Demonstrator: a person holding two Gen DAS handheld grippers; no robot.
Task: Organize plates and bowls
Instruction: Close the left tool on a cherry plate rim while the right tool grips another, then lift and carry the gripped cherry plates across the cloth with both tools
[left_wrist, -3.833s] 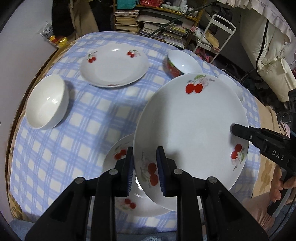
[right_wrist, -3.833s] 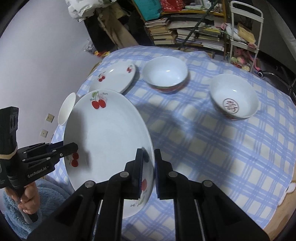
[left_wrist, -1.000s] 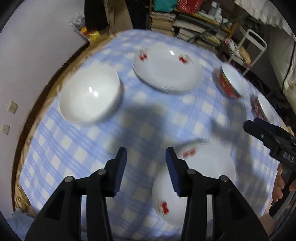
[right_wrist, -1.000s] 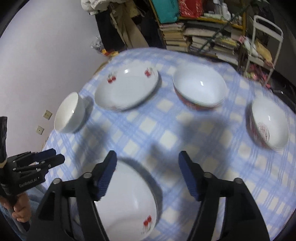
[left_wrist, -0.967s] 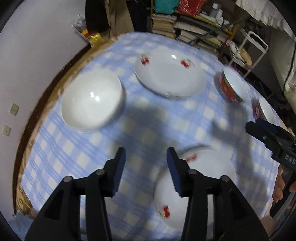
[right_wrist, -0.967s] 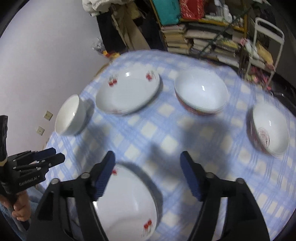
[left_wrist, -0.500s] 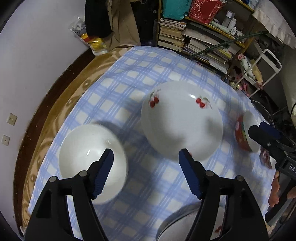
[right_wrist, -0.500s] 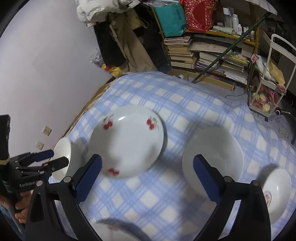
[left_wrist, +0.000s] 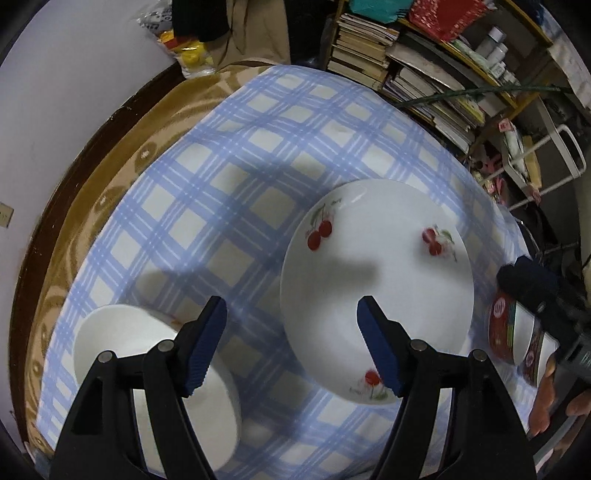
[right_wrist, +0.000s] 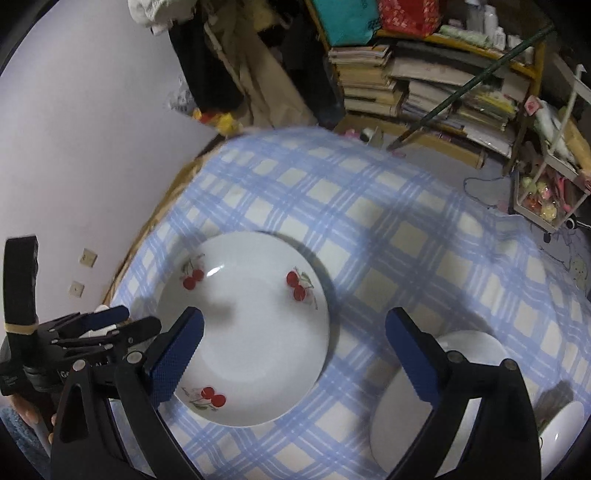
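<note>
The only partly legible writing is white lettering on the body of the left gripper (right_wrist: 107, 326), at the lower left of the right wrist view, too cut off to read. A red bowl (left_wrist: 511, 332) at the right edge of the left wrist view carries a white character emblem that cannot be made out.

The left gripper (left_wrist: 291, 339) stands wide with nothing between its blue pads; its jaws have just been opening. The right gripper (right_wrist: 293, 354) is at full spread, also empty, and has likewise just been opening.

The cherry-print plate (left_wrist: 376, 288) lies flat on the blue-and-white checked tablecloth (left_wrist: 229, 192), right of centre in the left wrist view. A plain white bowl (left_wrist: 147, 369) sits at lower left, partly behind the left finger.

In the right wrist view, another white bowl (right_wrist: 406, 402) sits at lower right.

Stacked books on shelves (right_wrist: 424, 85) fill the upper right; a white wall (right_wrist: 81, 110) fills the upper left.
</note>
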